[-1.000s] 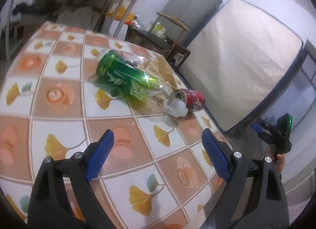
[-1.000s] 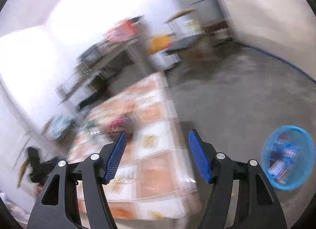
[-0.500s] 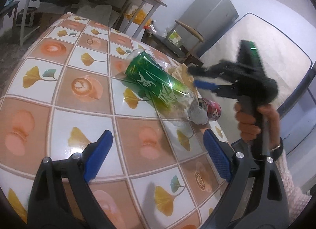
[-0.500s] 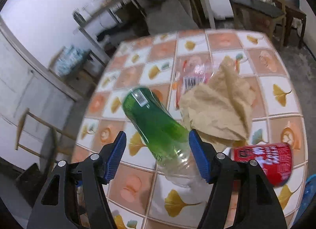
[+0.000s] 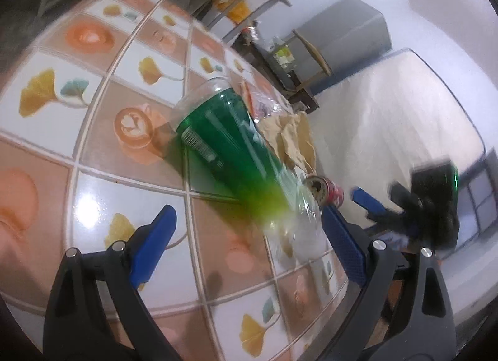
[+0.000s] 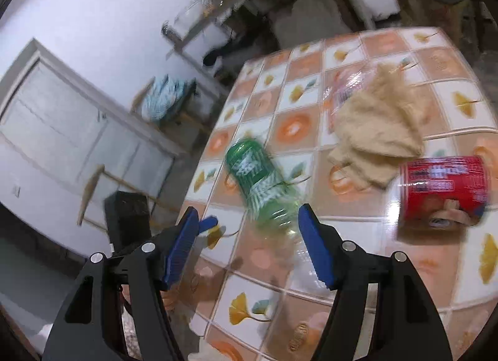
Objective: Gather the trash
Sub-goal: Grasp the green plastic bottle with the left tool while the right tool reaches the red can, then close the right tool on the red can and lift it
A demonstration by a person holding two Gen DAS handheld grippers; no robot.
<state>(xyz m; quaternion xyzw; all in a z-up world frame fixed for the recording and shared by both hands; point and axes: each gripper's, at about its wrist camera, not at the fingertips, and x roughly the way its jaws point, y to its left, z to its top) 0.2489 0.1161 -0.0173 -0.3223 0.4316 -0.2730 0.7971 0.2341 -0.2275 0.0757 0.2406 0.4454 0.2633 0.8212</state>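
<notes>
Nearing green bottle (image 5: 232, 155) neck now, both tongs gaping, empty

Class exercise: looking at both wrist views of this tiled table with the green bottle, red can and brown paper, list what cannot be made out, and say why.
- Green bottle label: motion blur, right wrist view.
- Bottle's clear neck end: blurred, partly behind the left gripper finger; cap cannot be told.
- Red can: mostly hidden behind the bottle, left wrist view.
- Clear wrapper: partly under the brown paper.
- Right gripper: smeared, left wrist view.
</notes>
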